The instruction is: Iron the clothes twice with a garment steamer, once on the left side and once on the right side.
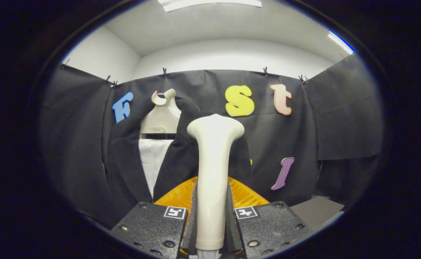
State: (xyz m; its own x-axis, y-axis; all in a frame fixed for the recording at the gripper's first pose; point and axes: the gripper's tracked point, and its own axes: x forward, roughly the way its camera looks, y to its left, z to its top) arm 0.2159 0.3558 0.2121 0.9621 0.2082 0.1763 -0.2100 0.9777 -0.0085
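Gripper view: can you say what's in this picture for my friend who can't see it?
The gripper is shut on a cream garment steamer, held upright with its wide head on top. Just beyond it a dark jacket hangs open on a cream hanger, over something white.

One garment steamer (213, 158), clamped between two fingers (149, 223) of one gripper (212, 230). One dark jacket (124, 162) over one white shirt (152, 158), on one cream hanger (161, 115).
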